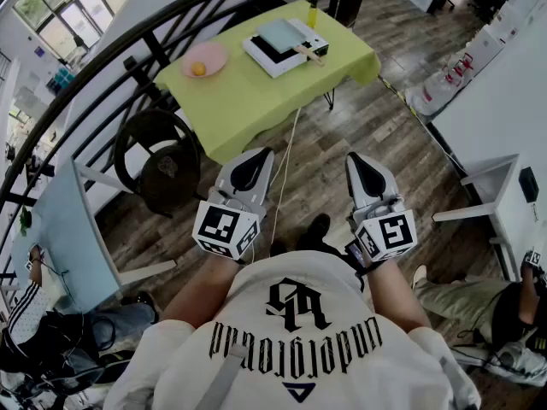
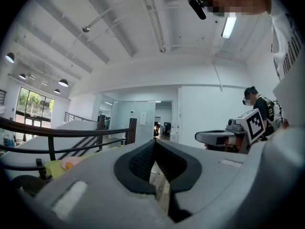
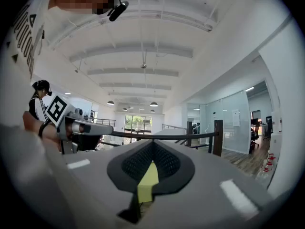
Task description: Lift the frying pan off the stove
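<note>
A pale square frying pan (image 1: 285, 34) with a wooden handle (image 1: 309, 54) sits on a white stove (image 1: 286, 51) on the green-clothed table (image 1: 248, 92), well ahead of me. Both grippers are held close to my chest, far short of the table. My left gripper (image 1: 255, 162) is shut and empty, and so is my right gripper (image 1: 354, 162). In the left gripper view the jaws (image 2: 154, 146) meet with nothing between them. In the right gripper view the shut jaws (image 3: 152, 146) point over the green table (image 3: 148, 182).
A pink plate (image 1: 204, 59) with an orange fruit lies on the table's left part. A black chair (image 1: 161, 156) stands at the table's near left. A dark curved railing (image 1: 102, 67) runs behind. White desks (image 1: 496, 186) and seated people flank the wooden floor.
</note>
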The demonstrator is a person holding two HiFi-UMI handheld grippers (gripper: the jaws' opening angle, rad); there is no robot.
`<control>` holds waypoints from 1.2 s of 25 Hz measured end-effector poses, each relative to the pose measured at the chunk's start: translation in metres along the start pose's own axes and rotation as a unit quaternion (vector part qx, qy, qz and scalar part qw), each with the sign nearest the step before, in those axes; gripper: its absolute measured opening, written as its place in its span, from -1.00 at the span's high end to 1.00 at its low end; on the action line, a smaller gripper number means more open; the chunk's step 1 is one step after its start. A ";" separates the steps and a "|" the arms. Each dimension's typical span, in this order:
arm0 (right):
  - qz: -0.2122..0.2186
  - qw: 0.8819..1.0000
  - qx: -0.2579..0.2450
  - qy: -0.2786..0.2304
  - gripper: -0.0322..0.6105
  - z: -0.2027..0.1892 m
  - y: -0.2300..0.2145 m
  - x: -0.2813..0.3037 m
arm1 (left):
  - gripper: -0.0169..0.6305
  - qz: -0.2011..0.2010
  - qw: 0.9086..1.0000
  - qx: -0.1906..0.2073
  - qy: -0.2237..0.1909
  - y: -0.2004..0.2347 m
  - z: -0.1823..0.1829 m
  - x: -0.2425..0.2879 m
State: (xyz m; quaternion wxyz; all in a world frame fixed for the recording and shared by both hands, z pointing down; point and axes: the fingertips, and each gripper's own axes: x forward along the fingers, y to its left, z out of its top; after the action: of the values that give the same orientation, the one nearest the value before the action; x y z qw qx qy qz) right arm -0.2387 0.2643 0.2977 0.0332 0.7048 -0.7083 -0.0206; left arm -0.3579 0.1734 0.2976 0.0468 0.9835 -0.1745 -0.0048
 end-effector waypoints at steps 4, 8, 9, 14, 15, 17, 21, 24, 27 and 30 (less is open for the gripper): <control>-0.001 1.000 0.004 0.002 0.89 -0.001 -0.011 0.007 | 0.93 0.002 1.000 -0.003 0.001 0.002 0.000 0.011; 0.001 1.000 0.011 0.002 0.89 -0.005 -0.023 0.012 | 0.93 0.009 1.000 -0.005 0.004 0.008 -0.003 0.025; 0.001 1.000 0.013 0.003 0.89 -0.007 -0.027 0.014 | 0.93 0.010 1.000 -0.006 0.005 0.009 -0.004 0.029; -0.006 1.000 0.024 0.013 0.89 -0.018 -0.055 0.020 | 0.93 0.012 1.000 0.000 0.015 0.010 -0.010 0.060; -0.008 1.000 0.027 0.014 0.89 -0.020 -0.063 0.021 | 0.93 0.012 1.000 0.000 0.017 0.010 -0.012 0.067; -0.012 0.999 0.031 0.015 0.89 -0.025 -0.080 0.024 | 0.93 0.012 1.000 0.000 0.020 0.010 -0.015 0.085; -0.015 0.999 0.039 0.018 0.89 -0.035 -0.123 0.035 | 0.93 0.013 0.999 -0.004 0.031 0.009 -0.025 0.131; -0.011 0.999 0.042 0.019 0.89 -0.038 -0.159 0.043 | 0.93 0.013 0.999 -0.001 0.038 0.004 -0.027 0.168; 0.000 0.999 0.037 0.019 0.89 -0.039 -0.190 0.048 | 0.93 0.017 0.999 0.004 0.041 -0.002 -0.026 0.202; 0.015 0.999 0.041 0.024 0.89 -0.042 -0.212 0.054 | 0.93 0.021 0.999 0.004 0.041 -0.007 -0.024 0.231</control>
State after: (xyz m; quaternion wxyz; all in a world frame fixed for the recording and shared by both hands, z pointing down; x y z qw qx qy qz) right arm -0.0240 0.2098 0.3245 0.0218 0.6950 -0.7182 0.0260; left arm -0.1375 0.1029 0.3220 0.0497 0.9792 -0.1934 0.0374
